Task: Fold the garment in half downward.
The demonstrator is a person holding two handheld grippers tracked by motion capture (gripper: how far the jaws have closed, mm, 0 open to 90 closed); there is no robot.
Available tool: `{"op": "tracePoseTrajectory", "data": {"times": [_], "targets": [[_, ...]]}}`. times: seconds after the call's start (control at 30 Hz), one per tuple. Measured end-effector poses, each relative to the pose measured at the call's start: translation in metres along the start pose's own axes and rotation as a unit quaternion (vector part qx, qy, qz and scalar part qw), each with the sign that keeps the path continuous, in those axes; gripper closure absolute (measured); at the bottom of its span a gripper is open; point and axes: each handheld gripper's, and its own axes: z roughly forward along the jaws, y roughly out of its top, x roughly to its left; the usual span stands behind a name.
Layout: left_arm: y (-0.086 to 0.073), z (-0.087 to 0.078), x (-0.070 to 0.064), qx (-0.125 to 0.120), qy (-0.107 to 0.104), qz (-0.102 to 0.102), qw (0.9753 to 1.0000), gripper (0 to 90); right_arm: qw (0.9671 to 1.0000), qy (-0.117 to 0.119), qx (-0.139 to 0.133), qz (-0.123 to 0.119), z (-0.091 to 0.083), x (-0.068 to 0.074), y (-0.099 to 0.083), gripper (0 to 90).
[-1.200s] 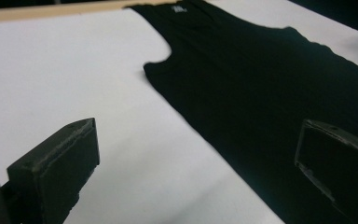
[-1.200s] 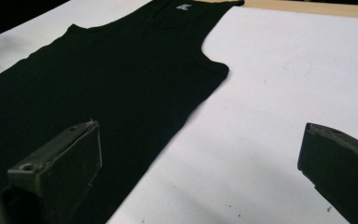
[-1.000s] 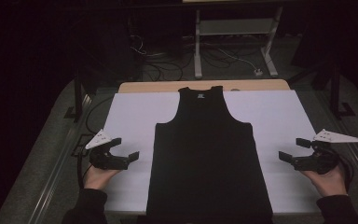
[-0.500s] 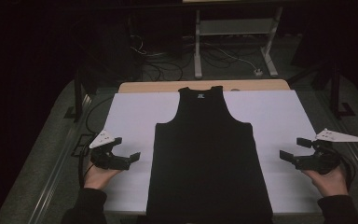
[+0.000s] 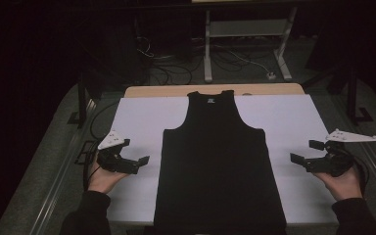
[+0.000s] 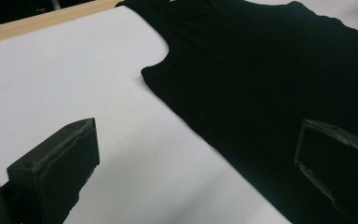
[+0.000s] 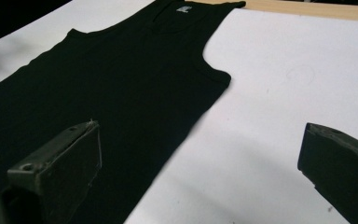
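Observation:
A black sleeveless top [image 5: 215, 156] lies flat on a white sheet [image 5: 142, 120] that covers the table, neck toward the far edge, hem at the near edge. My left gripper [image 5: 136, 157] hovers just off the top's left side, jaws wide apart and empty. In the left gripper view the top [image 6: 270, 84] fills the right half, its armhole curve ahead. My right gripper [image 5: 306, 152] is held off the top's right side, open and empty. The right gripper view shows the top [image 7: 121, 79] with its neck label at the far end.
A strip of bare wooden table [image 5: 176, 91] shows beyond the white sheet. Behind the table stand a metal frame [image 5: 247, 44] and loose cables [image 5: 176, 63] on a dark floor. White sheet lies bare on both sides of the top.
The left gripper has moved slightly inward toward the top's left edge. The right gripper has barely shifted.

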Motion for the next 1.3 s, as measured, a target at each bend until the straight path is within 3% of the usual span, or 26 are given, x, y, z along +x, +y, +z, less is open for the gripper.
{"op": "tracePoseTrajectory", "data": {"times": [0.53, 0.67, 1.3], "targets": [[0.022, 0.007, 0.009, 0.009, -0.012, 0.007, 0.9999, 0.0, 0.9998, 0.003, 0.004, -0.019, 0.01, -0.003, 0.028, 0.0], [0.024, 0.015, 0.015, 0.001, -0.021, -0.011, 0.9997, 0.0, 0.9997, 0.005, 0.005, -0.022, 0.013, -0.005, 0.037, 0.0], [0.043, 0.035, 0.026, 0.023, -0.026, -0.003, 0.9994, 0.0, 0.9993, 0.008, 0.027, -0.026, 0.031, -0.015, 0.051, 0.0]]}}
